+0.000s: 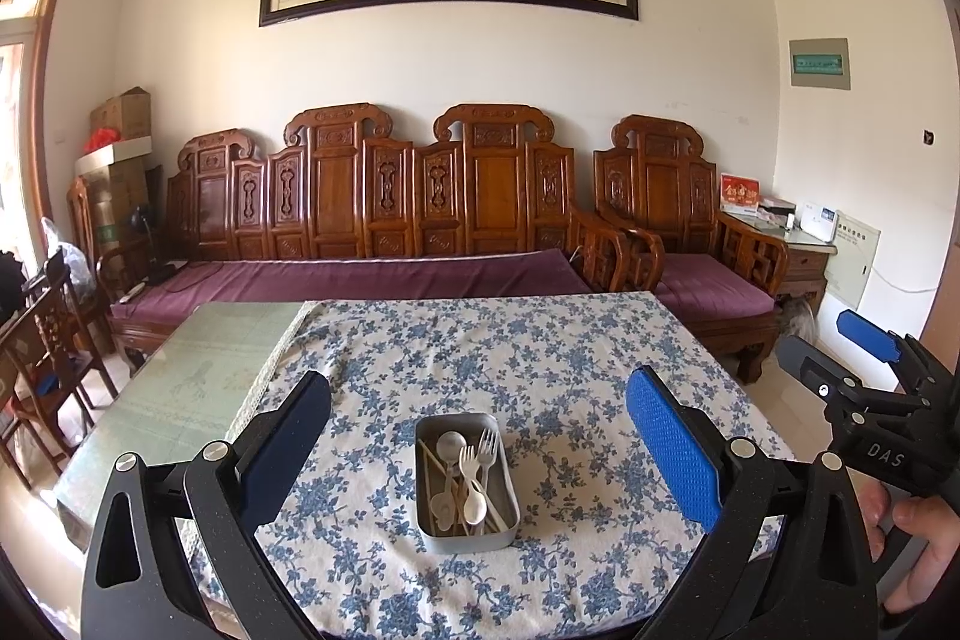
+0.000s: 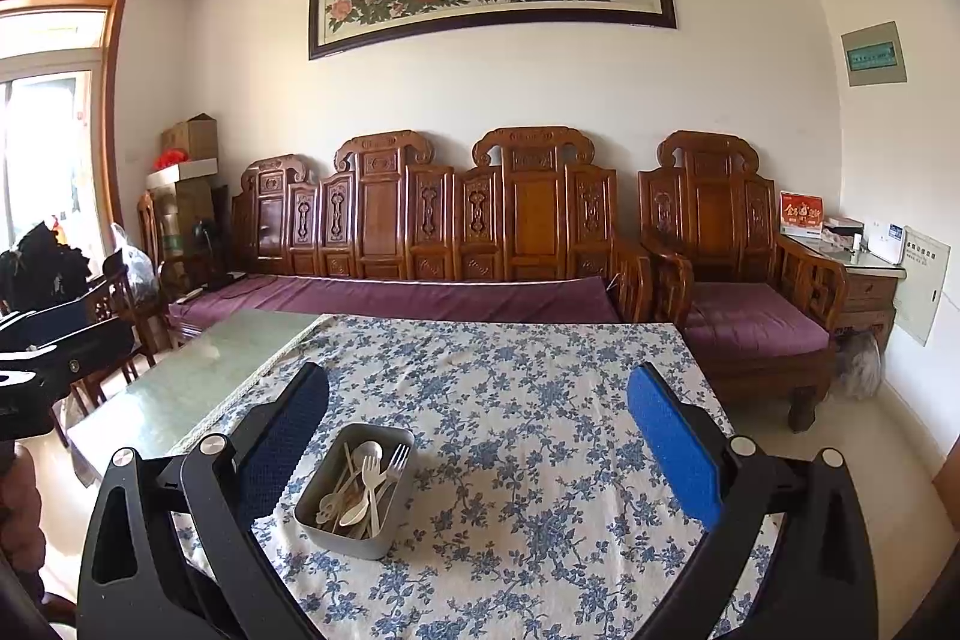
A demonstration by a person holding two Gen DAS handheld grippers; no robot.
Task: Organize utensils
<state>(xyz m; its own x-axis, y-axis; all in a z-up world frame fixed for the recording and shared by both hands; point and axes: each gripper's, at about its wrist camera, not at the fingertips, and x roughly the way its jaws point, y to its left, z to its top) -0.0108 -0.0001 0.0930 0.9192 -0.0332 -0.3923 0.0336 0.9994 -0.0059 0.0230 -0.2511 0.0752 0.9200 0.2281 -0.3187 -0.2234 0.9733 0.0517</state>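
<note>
Left wrist view: the left gripper [image 1: 477, 451] hangs above the table with its jaws spread wide and nothing between them. Just ahead of its fingertips and centred in the gap sits the metal tin [image 1: 467, 484] on the floral tablecloth [image 1: 540, 358]. Inside lie a white plastic spoon [image 1: 449, 447], a white fork [image 1: 487, 451], a second spoon [image 1: 475, 505] and some thin chopsticks [image 1: 433, 466], all heaped and crossing one another. In the right wrist view the right gripper [image 2: 477, 451] is likewise fully spread and empty, with the tin ahead and toward its left finger [image 2: 282, 445]. A hand [image 1: 918, 544] grips the right tool's handle, off to the right of the left gripper.

These pieces look light, stiff and smooth, so they should lift easily but may slip or pivot in the pads. The likely best hold is across a handle's mid-length, where it rises clear of the pile; the tin is light enough to slide if nudged
</note>
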